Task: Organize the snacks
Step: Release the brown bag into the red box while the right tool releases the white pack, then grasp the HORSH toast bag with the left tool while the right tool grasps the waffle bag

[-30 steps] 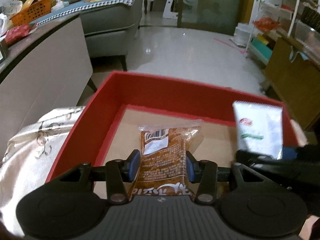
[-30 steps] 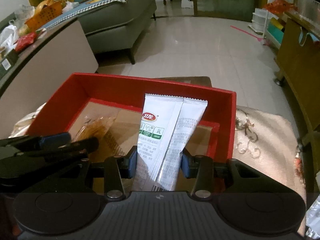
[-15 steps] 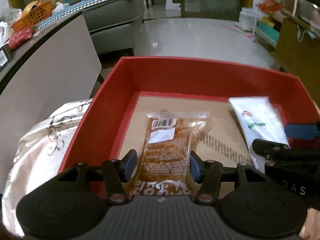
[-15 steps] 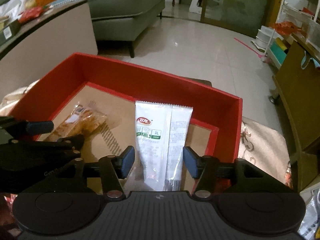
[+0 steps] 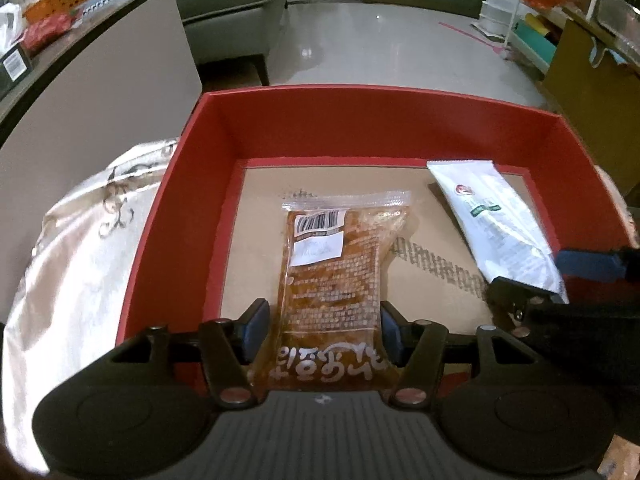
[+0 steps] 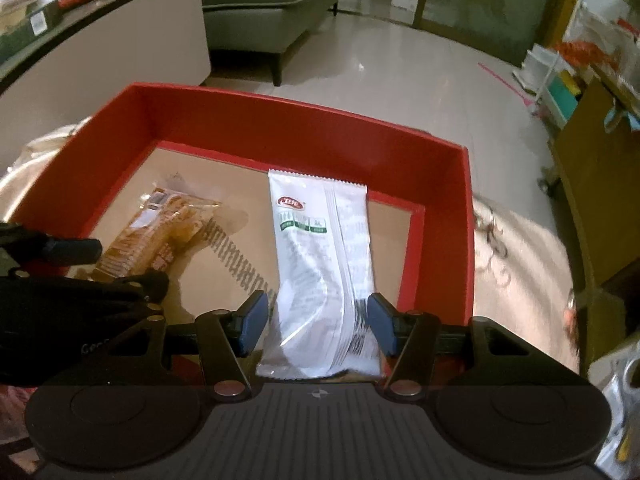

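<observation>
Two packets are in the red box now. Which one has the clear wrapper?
The brown snack packet, between the left gripper's open jaws; its contents show through. The white packet at the right gripper is opaque.

Red box [image 5: 192,216], brown snack packet [image 5: 334,276], white packet [image 6: 322,256] with red-green print, possibly floral cream cloth [image 5: 80,240]

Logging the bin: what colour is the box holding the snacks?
Red box, brown cardboard floor; clearest from the left wrist.

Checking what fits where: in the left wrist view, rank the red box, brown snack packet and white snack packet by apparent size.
1. Red cardboard box
2. Brown clear-wrapped snack packet, though nearer the camera
3. White foil snack packet, partly hidden
</observation>
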The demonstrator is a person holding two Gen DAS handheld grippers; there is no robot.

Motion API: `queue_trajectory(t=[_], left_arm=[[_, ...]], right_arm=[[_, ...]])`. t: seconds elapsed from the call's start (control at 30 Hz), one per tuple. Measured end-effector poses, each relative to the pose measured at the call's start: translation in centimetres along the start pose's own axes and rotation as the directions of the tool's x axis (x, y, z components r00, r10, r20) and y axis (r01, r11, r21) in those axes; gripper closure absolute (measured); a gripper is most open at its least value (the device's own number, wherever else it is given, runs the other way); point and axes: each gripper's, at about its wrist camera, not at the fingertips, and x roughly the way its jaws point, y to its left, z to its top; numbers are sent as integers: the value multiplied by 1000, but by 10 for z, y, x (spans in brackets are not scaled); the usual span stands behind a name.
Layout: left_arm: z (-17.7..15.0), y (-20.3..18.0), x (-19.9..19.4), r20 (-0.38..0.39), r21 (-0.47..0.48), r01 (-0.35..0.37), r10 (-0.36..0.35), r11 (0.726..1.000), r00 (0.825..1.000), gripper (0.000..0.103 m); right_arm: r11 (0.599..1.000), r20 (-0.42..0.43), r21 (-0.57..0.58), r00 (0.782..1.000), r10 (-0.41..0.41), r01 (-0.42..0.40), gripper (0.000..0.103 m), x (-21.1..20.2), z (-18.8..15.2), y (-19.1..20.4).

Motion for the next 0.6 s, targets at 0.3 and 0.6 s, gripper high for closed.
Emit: queue_trajectory(t=[0.3, 0.6], left_arm=[[9, 11, -38, 92, -46, 83, -78, 995, 993, 46], [5, 30, -64, 116, -108, 159, -147, 981, 982, 43]], right_arm=[[996, 64, 85, 998, 0, -5, 31, -39, -1, -17], [992, 102, 122, 994, 28, -40, 25, -67, -7, -22]])
